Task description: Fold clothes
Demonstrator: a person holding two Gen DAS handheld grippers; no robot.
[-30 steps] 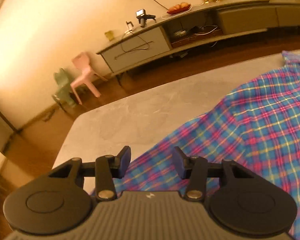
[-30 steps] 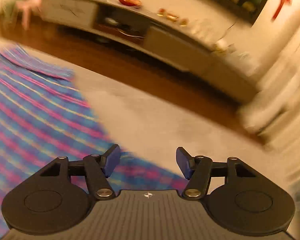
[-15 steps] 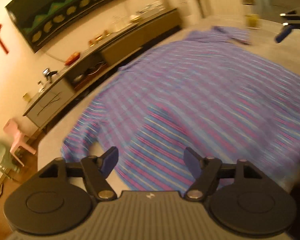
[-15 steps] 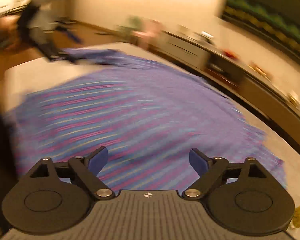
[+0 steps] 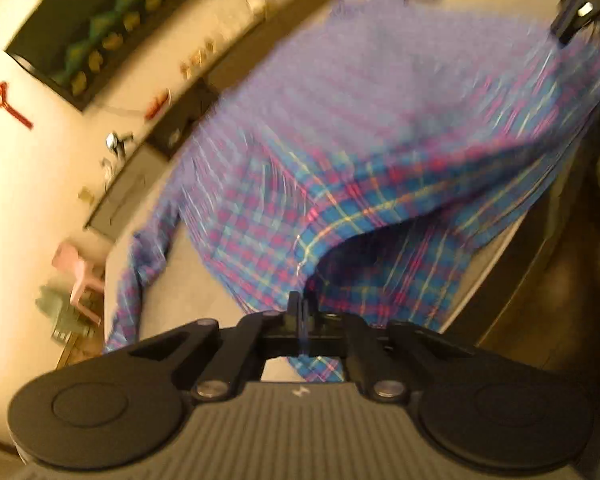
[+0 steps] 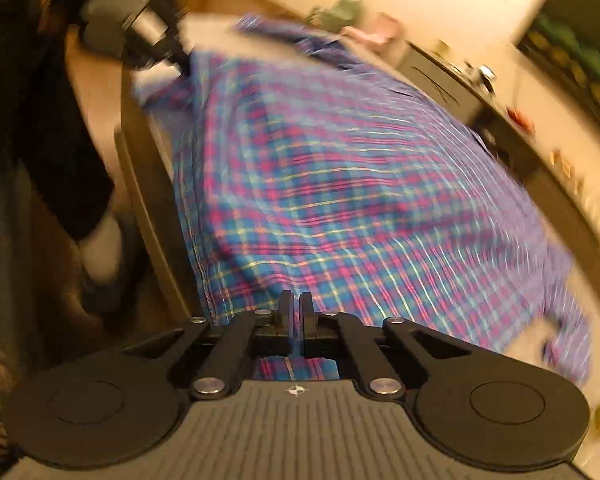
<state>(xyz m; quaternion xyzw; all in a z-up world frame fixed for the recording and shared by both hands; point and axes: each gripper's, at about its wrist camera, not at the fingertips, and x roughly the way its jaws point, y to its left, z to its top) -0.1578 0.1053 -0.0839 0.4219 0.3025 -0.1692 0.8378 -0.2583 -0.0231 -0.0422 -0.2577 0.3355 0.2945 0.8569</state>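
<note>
A blue, pink and yellow plaid shirt (image 5: 340, 168) lies spread over a grey table (image 5: 188, 280); it also shows in the right wrist view (image 6: 340, 200). My left gripper (image 5: 302, 304) is shut on the shirt's near hem and lifts it off the table. My right gripper (image 6: 295, 304) is shut on the hem at the other near corner. Each gripper shows in the other's view, at the top right (image 5: 580, 4) and top left (image 6: 140, 40). One sleeve (image 5: 140, 272) trails toward the table's left end. Both views are blurred.
The table's near edge (image 6: 148, 200) runs by the person's dark legs (image 6: 60, 140). A long low cabinet (image 5: 148, 168) stands along the far wall under a dark wall panel (image 5: 112, 32). Small pink and green chairs (image 5: 76, 276) stand past the table's left end.
Both grippers were open above the shirt; now both are shut on its near hem and the cloth is lifted. Both cameras swung round to face along the shirt.
</note>
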